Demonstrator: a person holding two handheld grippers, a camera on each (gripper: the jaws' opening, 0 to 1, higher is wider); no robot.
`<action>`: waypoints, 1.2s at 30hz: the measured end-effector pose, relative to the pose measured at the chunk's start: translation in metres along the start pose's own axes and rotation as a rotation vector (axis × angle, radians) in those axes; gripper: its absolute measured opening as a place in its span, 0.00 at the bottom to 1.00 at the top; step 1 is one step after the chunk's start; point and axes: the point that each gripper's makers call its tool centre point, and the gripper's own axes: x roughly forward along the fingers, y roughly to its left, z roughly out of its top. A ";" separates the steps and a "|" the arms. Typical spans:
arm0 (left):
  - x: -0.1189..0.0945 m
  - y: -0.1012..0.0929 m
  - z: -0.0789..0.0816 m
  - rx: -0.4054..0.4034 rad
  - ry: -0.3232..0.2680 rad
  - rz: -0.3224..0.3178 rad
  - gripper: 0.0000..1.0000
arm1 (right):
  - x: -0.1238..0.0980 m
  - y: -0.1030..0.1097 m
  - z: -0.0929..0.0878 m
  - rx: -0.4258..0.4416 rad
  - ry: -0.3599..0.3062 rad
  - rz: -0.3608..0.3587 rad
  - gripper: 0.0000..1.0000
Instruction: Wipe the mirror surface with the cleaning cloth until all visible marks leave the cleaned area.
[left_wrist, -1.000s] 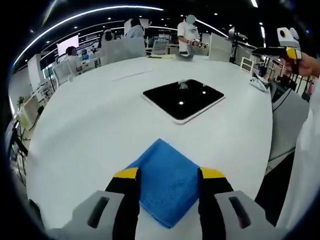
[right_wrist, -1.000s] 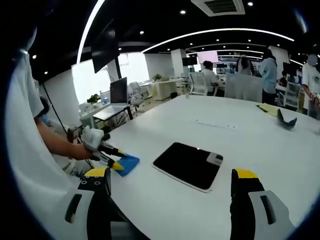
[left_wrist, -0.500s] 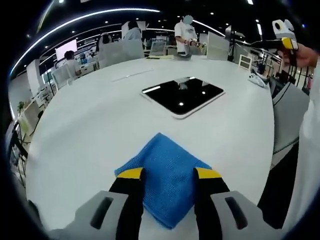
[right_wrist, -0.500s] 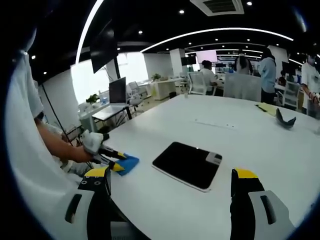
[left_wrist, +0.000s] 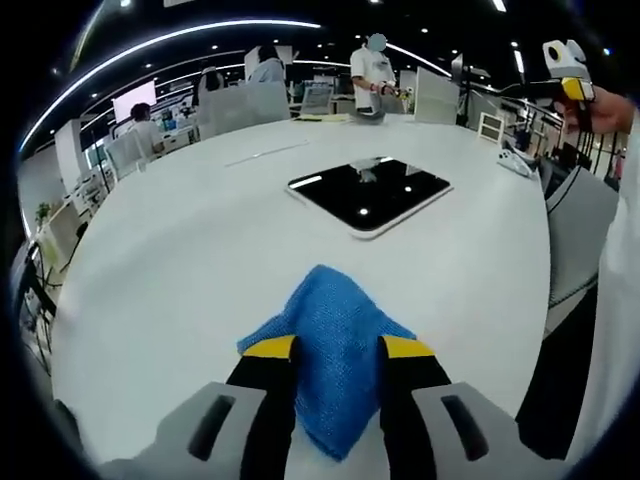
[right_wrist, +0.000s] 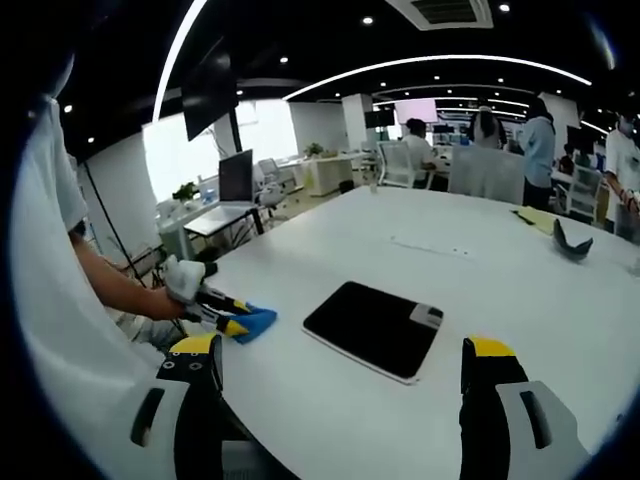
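A blue cleaning cloth (left_wrist: 333, 340) lies bunched on the white table (left_wrist: 180, 260) near its front edge. My left gripper (left_wrist: 338, 347) is shut on the cloth, its yellow-tipped jaws pinching a raised fold. Beyond it, a flat dark mirror (left_wrist: 370, 192) with a pale rim lies on the table and reflects ceiling lights. From the right gripper view, the mirror (right_wrist: 372, 327) sits mid-table and the cloth (right_wrist: 250, 322) is at the left, held by the left gripper (right_wrist: 228, 322). My right gripper (right_wrist: 340, 352) hovers above the table, wide open and holding nothing.
The table (right_wrist: 520, 300) is large and white. A dark object (right_wrist: 567, 240) and a yellowish sheet (right_wrist: 535, 217) lie at its far side. Several people (left_wrist: 375, 70) and chairs (left_wrist: 240, 100) stand beyond the far edge. My sleeve (left_wrist: 610, 330) fills the right side.
The left jaws have closed in on the cloth, which has bunched up into a raised fold between them. The right gripper has stayed where it was.
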 end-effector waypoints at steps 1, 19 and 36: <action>0.000 0.000 0.000 0.000 0.001 0.001 0.29 | 0.000 0.000 0.000 -0.001 0.001 0.001 0.99; 0.003 0.004 0.002 0.022 -0.007 -0.010 0.10 | 0.002 0.002 -0.002 -0.002 0.009 0.004 0.99; 0.005 0.005 0.005 0.061 -0.008 -0.005 0.07 | 0.005 0.001 -0.002 0.006 0.009 0.005 0.99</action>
